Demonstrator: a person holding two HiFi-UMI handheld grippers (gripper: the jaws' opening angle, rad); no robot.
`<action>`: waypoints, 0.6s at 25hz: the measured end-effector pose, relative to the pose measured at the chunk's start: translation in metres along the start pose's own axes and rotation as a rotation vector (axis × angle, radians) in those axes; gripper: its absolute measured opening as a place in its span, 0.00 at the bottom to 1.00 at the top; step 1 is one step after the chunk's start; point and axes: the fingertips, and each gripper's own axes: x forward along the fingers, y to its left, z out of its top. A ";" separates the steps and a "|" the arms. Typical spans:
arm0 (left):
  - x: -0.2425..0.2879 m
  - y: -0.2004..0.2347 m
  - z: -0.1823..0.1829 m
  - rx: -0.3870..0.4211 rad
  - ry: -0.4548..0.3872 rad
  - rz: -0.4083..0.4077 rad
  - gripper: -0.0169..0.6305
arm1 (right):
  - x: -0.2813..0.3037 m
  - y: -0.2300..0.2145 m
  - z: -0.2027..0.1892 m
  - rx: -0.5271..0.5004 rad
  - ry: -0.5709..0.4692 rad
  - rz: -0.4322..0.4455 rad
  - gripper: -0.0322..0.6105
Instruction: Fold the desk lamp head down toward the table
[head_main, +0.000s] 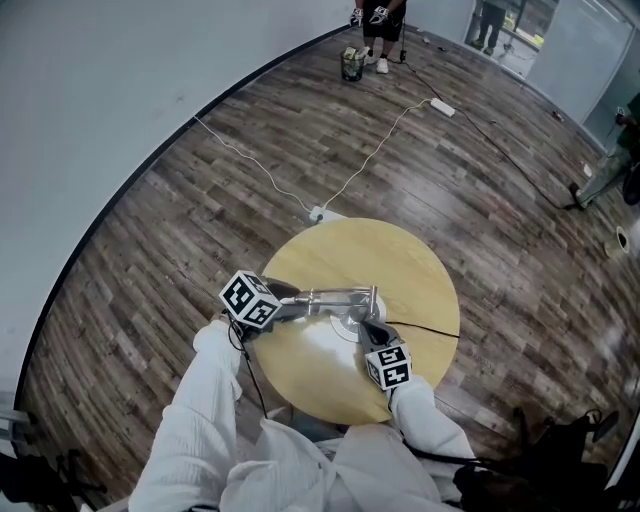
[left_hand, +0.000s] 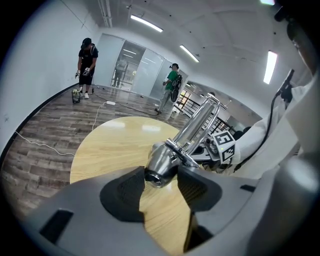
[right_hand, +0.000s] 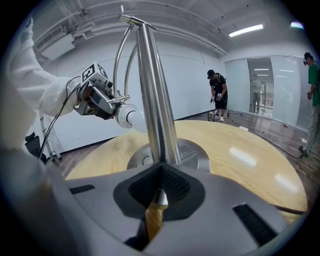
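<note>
A silver desk lamp stands on the round wooden table (head_main: 420, 270). Its round base (head_main: 348, 322) sits near the table's middle, and the arm (head_main: 335, 294) runs roughly level out to the left. My left gripper (head_main: 282, 306) is shut on the lamp head (left_hand: 161, 169), which sits between the dark pads (left_hand: 125, 192) above the tabletop. My right gripper (head_main: 372, 332) is shut on the upright post (right_hand: 152, 100) just above the base (right_hand: 192, 152). From the right gripper view the head's white bulb end (right_hand: 127, 116) shows at the left, held by the left gripper (right_hand: 100, 97).
A black cord (head_main: 430, 328) runs off the table's right side. A white cable and power strip (head_main: 325, 213) lie on the wood floor behind the table. A curved white wall is at the left. People (head_main: 380, 20) stand far off. A dark bag (head_main: 560, 450) lies at lower right.
</note>
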 end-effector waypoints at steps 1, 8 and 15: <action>0.001 0.000 0.000 0.000 0.000 -0.001 0.33 | 0.000 0.000 0.000 -0.002 0.000 0.001 0.07; 0.004 0.000 -0.002 0.003 -0.001 0.011 0.32 | 0.001 0.002 0.001 0.000 0.000 -0.005 0.07; 0.008 -0.001 -0.009 -0.021 -0.041 0.025 0.32 | 0.001 0.002 0.000 -0.006 0.007 -0.019 0.07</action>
